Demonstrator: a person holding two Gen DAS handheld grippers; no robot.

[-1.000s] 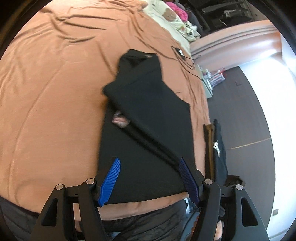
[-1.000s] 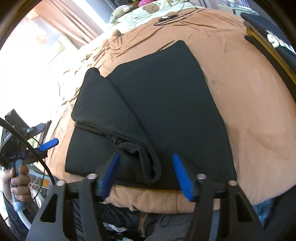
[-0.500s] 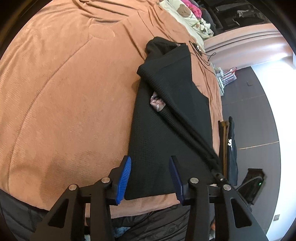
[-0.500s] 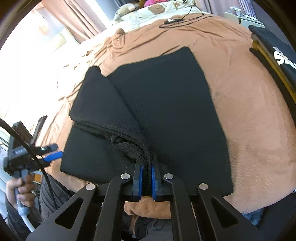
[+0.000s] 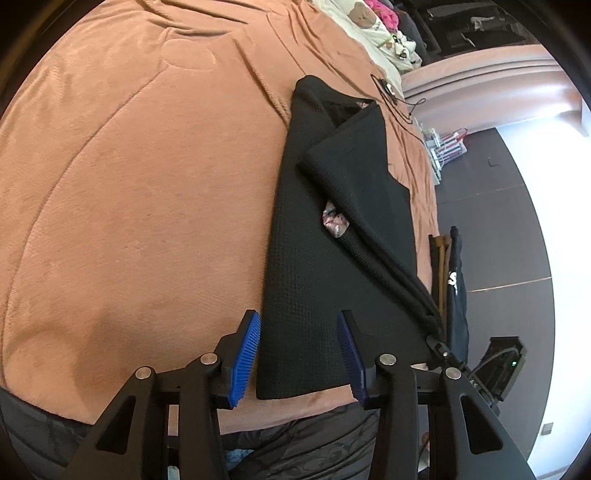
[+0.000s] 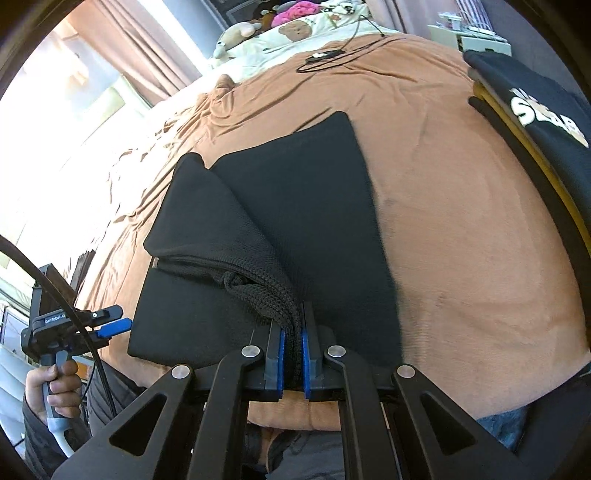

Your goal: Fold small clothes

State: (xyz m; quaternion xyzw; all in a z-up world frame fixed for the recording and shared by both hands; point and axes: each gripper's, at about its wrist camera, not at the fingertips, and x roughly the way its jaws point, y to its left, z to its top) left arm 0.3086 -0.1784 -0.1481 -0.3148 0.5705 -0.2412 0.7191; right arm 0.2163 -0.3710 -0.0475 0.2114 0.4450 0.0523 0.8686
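A black knit garment (image 5: 332, 236) lies partly folded on the brown bedspread (image 5: 140, 192); it also shows in the right wrist view (image 6: 303, 206). A sleeve is folded diagonally across it, with a small pinkish tag (image 5: 334, 221) showing. My left gripper (image 5: 298, 354) is open, its blue pads straddling the garment's near left corner. My right gripper (image 6: 291, 347) is shut on the bunched sleeve cuff (image 6: 273, 299) at the garment's near edge. The left gripper also shows at the left of the right wrist view (image 6: 110, 326), held in a hand.
A stack of folded clothes, black with white lettering on top (image 6: 543, 122), sits at the bed's right edge, also in the left wrist view (image 5: 452, 273). A black cable (image 6: 332, 55) and pillows with plush toys (image 6: 295, 29) lie at the bed's far end.
My right gripper closed on the sleeve cuff. My left gripper shifted to the garment's near left corner and narrowed its opening, then widened slightly.
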